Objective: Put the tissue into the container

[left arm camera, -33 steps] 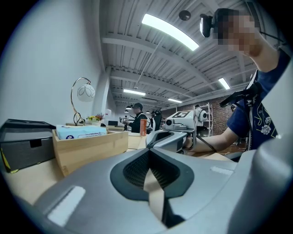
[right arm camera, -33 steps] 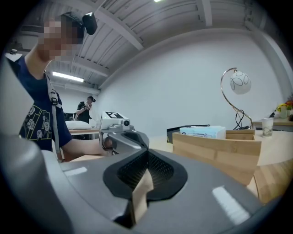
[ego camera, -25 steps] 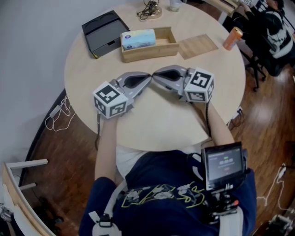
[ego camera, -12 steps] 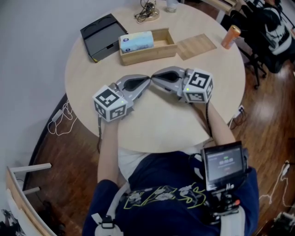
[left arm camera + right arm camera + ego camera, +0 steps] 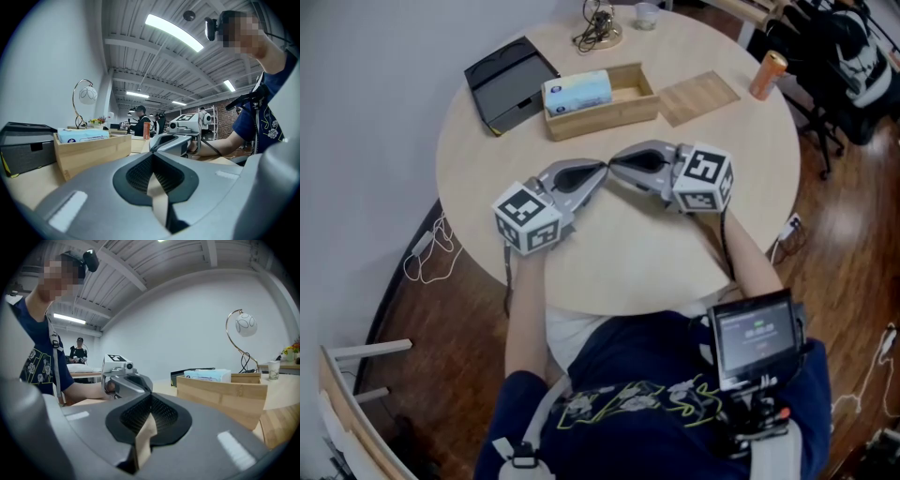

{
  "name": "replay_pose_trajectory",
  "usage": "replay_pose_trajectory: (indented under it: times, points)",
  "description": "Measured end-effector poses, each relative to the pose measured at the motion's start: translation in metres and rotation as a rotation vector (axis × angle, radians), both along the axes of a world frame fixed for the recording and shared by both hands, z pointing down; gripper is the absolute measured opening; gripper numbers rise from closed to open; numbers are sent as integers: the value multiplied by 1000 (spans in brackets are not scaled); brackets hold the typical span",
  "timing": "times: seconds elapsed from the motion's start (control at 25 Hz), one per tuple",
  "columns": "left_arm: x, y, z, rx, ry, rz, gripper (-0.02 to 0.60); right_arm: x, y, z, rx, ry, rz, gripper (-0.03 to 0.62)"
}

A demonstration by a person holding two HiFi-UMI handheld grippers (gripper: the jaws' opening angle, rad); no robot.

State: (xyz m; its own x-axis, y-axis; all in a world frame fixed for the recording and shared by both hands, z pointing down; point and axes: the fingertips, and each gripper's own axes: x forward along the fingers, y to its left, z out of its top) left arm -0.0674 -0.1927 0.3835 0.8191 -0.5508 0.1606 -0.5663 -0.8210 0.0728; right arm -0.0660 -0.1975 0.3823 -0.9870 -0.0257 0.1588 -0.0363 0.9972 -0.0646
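Note:
A light blue tissue pack (image 5: 577, 92) lies in the left end of an open wooden box (image 5: 633, 105) at the far side of the round table (image 5: 619, 253). The pack (image 5: 82, 135) also shows above the box wall (image 5: 93, 154) in the left gripper view, and the tissue pack (image 5: 207, 375) sits in the box (image 5: 220, 397) in the right gripper view. My left gripper (image 5: 604, 169) and right gripper (image 5: 612, 160) rest on the table in front of the box, tips nearly touching. Both are shut with nothing between the jaws.
A dark grey tray (image 5: 510, 82) lies left of the box. A wooden lid (image 5: 701, 97) lies to its right, with an orange can (image 5: 770, 75) beyond. A gold lamp base with cables (image 5: 600, 28) and a small cup (image 5: 646, 14) stand at the far edge.
Both grippers stay where they were on the table. Only the head view has shifted slightly.

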Motion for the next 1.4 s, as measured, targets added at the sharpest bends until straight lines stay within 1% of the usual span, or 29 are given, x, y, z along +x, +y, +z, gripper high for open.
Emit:
replay_pose_trajectory:
  times: [1.4]
  points:
    - [-1, 1, 3, 7, 2, 4, 3, -2, 1, 2, 8, -2, 2, 0]
